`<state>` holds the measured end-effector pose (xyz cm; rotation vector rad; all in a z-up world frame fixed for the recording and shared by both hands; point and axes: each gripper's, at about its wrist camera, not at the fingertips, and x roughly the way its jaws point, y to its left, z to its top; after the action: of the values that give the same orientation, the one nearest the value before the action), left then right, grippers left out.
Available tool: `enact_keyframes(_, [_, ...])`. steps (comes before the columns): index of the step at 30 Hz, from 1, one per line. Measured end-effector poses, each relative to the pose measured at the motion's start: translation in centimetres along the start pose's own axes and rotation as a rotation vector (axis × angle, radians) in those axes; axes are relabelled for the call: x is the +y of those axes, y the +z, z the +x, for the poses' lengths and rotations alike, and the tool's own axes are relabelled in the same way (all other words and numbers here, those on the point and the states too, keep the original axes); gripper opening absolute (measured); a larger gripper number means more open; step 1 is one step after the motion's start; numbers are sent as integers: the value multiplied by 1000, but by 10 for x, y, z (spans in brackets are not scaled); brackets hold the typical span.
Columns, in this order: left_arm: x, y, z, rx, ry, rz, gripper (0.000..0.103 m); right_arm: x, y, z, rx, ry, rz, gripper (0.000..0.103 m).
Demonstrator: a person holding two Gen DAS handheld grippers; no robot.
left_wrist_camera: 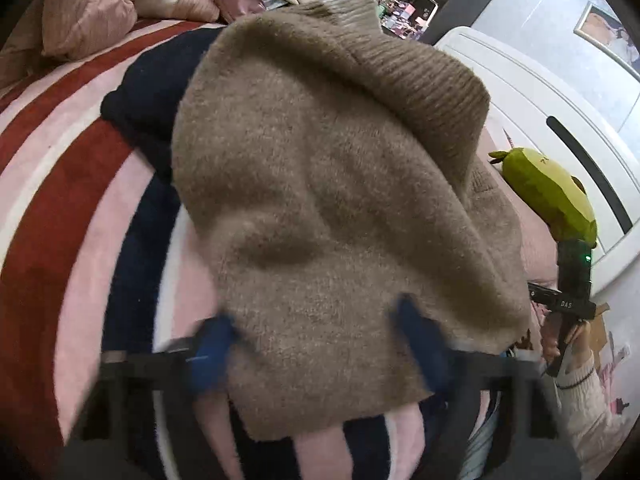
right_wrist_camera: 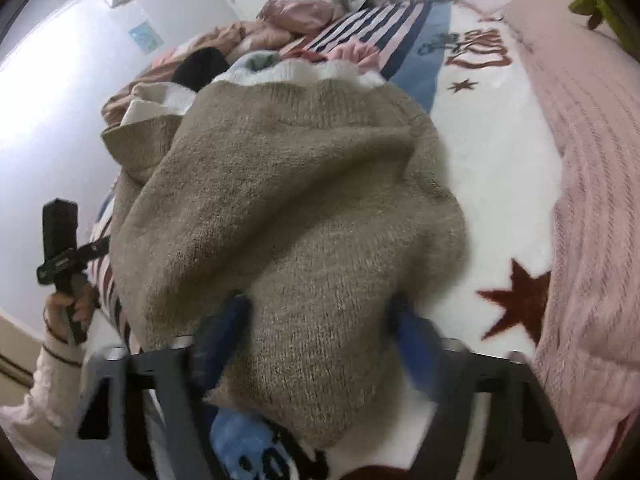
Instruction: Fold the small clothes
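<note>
Beige knit sweater (left_wrist_camera: 328, 184) over blanket (right_wrist_camera: 492, 184) lettering, unreadable.

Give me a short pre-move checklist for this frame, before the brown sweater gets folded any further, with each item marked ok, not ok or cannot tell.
1. Left gripper has the brown sweater between its fingers: ok, though whether it is clamped: cannot tell.
2. Right gripper has the sweater between its fingers: ok; clamped: cannot tell.
3. Sweater lying flat and smooth: not ok, it is bunched and draped.
4. Landing area on the blanket bare: ok to the right of the sweater.
5. Other clothes out of the way: not ok, a dark garment lies partly under the sweater.
6. Image sharp enough to judge the grip: not ok, fingers are blurred.
</note>
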<state>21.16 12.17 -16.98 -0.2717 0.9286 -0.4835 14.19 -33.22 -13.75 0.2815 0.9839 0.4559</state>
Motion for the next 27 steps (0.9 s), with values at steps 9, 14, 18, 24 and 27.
enact_keyframes(9, [-31,-29,-52,-34,15,139,10,22,-19,-49,-91,30,-57,9])
enact_keyframes(14, [-28,-52,-63,13,12,132,9,25,-38,-58,-68,19,-71,8])
enact_keyframes(18, [-13,-72,-57,65,16,82,9,12,-54,-55,-43,0,-19,7])
enact_keyframes(24, [-11,-77,-63,45,64,29,76,23,-48,-62,-45,-91,-46,18])
enact_keyframes(27, [-10,-84,-73,32,48,-10,81,40,-42,-85,-123,-176,-104,32])
